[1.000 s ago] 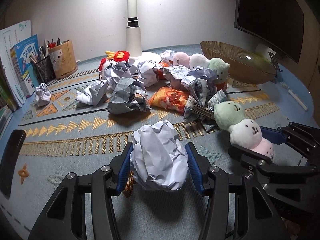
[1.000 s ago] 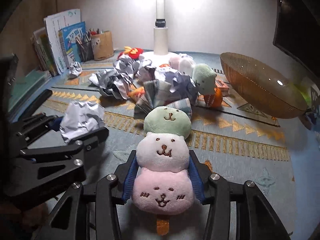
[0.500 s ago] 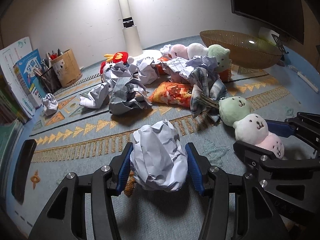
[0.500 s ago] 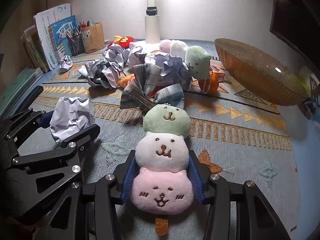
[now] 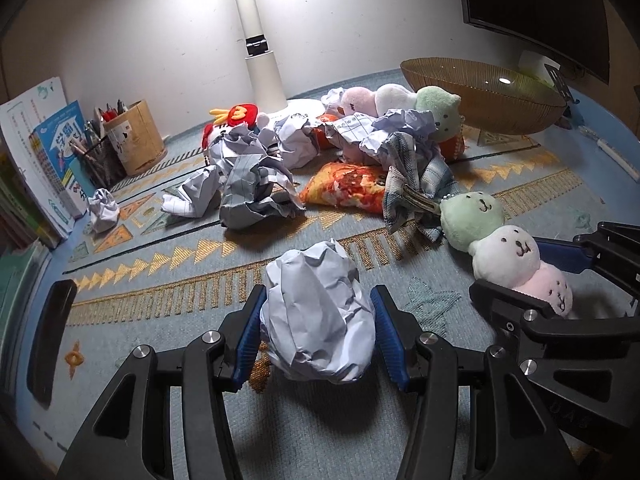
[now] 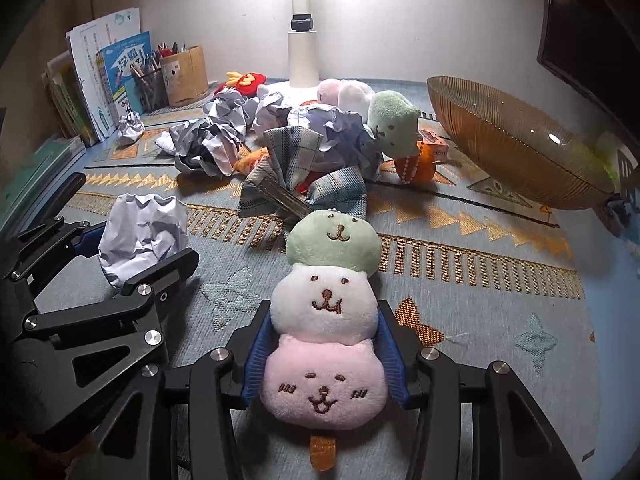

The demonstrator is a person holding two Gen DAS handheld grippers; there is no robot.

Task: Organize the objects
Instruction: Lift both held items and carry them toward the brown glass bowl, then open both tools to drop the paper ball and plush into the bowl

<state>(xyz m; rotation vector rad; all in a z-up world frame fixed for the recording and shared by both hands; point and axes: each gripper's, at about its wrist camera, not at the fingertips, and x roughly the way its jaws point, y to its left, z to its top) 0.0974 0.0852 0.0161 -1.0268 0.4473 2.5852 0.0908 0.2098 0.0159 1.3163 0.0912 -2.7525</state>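
Left gripper [image 5: 318, 330] is clamped on a crumpled paper ball [image 5: 318, 312], with both blue ribbed pads pressed into its sides. Right gripper [image 6: 325, 360] is clamped on a plush skewer toy [image 6: 326, 320], gripped at the pink and white segments; the green segment projects forward past the fingertips. From my station I read both loads as held above the patterned mat [image 5: 160, 320], near its front edge; each casts a shadow beneath it.

Progress: early stage, in my judgement. I have two items in hand and none sorted. The wicker bowl [image 6: 516, 148] at the right rear shows nothing inside it from either view. Most of the work remains in the central pile: several more paper balls [image 5: 256, 196], a second plush skewer toy [image 5: 400, 100], a plaid fabric bow [image 6: 304, 184], an orange printed pouch [image 5: 348, 190] and a red plush [image 5: 236, 116]. One small paper ball [image 5: 103, 210] lies apart, just beside the books [image 5: 44, 160] at the left.

Materials: the paper is thin, white, sharply creased and compressible. The plush is soft short pile in three rounded segments with embroidered faces and an orange stick end. The mat is flat-woven and matte. The bowl is ribbed, shallow and rigid.
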